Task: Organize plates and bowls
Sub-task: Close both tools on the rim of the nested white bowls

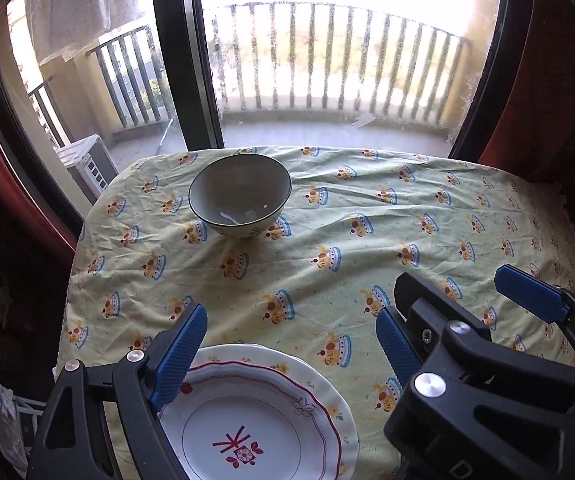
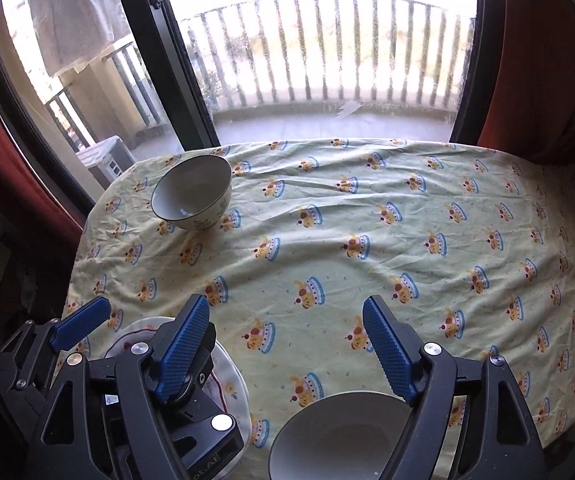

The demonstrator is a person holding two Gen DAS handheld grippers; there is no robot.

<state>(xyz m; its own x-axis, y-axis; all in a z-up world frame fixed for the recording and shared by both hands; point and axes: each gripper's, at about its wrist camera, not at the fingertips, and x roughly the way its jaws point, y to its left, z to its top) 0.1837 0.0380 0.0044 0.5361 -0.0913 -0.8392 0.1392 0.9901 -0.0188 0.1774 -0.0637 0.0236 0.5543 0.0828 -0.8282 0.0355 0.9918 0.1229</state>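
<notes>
I hold both tools wide apart and empty: my left tool above stacked plates at the worktop's near edge, my right tool above a bowl. A second bowl waits far left, ungathered.

Looking like somebody's apartment: a cartoon-print cloth is covering the counter, red curtains are hanging beside a glass door, balcony railing showing outside.
</notes>
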